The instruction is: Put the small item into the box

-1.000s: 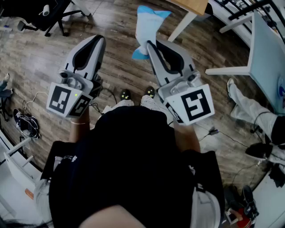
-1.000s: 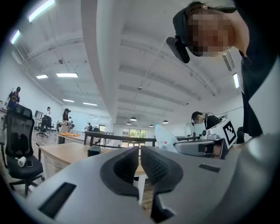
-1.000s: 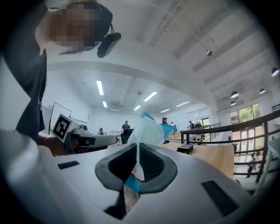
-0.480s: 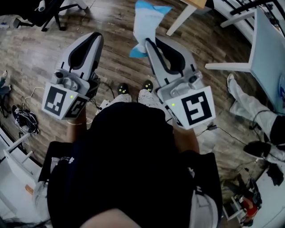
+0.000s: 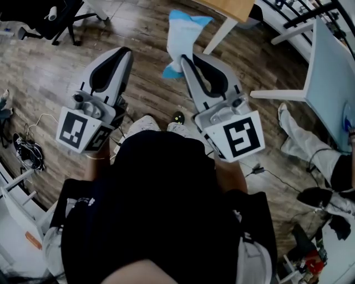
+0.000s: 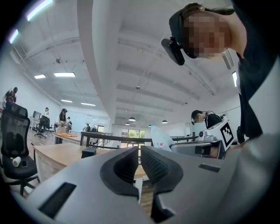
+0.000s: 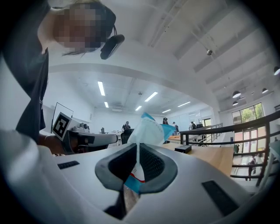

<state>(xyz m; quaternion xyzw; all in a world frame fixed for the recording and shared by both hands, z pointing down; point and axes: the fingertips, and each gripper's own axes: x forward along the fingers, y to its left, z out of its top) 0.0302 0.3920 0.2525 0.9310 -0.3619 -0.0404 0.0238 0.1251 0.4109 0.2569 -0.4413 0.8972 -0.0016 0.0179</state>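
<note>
My right gripper (image 5: 186,59) is shut on a white packet with blue ends (image 5: 182,34), which sticks out past the jaw tips over the wooden floor. In the right gripper view the packet (image 7: 148,130) is pinched between the ribbed pads and fans out above my right gripper (image 7: 138,151). My left gripper (image 5: 123,52) is held level beside it, jaws shut with nothing between them (image 6: 139,153). From the left gripper view the packet (image 6: 160,137) shows to the right. No box is in view.
A wooden-topped table (image 5: 236,6) with a white leg (image 5: 224,33) stands ahead. A white table (image 5: 331,72) and a seated person's legs (image 5: 310,148) are at the right. An office chair (image 5: 47,16) and floor cables (image 5: 28,151) are at the left.
Both grippers keep almost the same pose and the packet stays pinched. The floor and furniture have shifted under them, and the holder's shoes have moved back under the body.
</note>
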